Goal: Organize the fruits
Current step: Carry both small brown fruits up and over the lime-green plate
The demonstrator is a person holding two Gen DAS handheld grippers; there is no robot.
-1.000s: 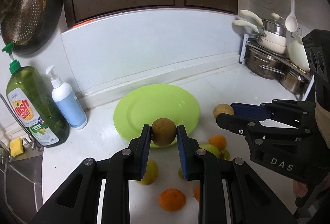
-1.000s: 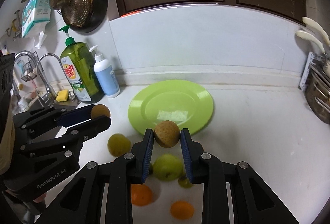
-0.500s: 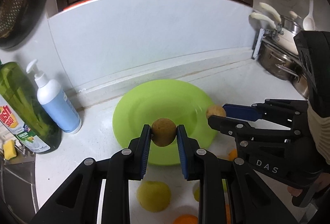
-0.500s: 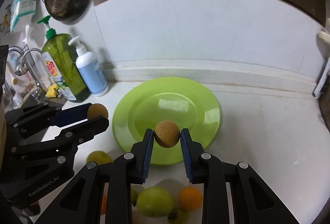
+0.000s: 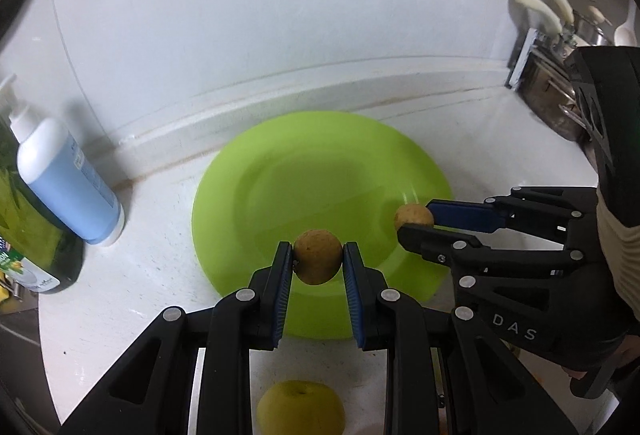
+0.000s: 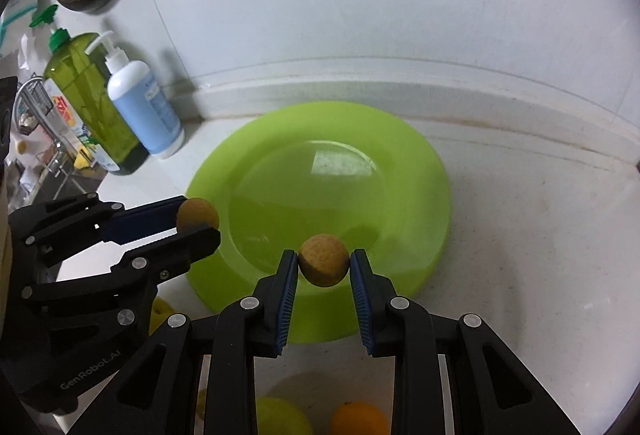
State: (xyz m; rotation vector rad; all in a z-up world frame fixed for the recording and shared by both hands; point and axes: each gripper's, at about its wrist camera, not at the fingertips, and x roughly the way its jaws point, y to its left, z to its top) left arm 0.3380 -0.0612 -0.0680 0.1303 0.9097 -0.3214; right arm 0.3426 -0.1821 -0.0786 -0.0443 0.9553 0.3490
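A lime-green plate [image 5: 320, 171] lies on the white counter near the back wall; it also shows in the right wrist view [image 6: 332, 195]. My left gripper [image 5: 318, 261] is shut on a small brown round fruit [image 5: 318, 262], held over the plate's near rim. My right gripper [image 6: 325, 267] is shut on a second brown round fruit [image 6: 324, 266], also over the near rim. The right gripper with its fruit [image 5: 414, 217] shows at the right in the left wrist view. The left gripper's fruit [image 6: 198, 214] shows at the left in the right wrist view.
A blue soap pump bottle [image 5: 64, 179] and a green dish-soap bottle [image 6: 90, 103] stand left of the plate. A yellow-green fruit [image 5: 300, 409] lies below my left gripper. A green fruit [image 6: 280, 417] and an orange [image 6: 358, 417] lie below my right gripper. Pots [image 5: 556, 107] stand at the far right.
Both grippers have moved forward toward the plate with their brown fruits and now hold them over its near rim. The loose fruits have slid down toward the frames' bottom edges.
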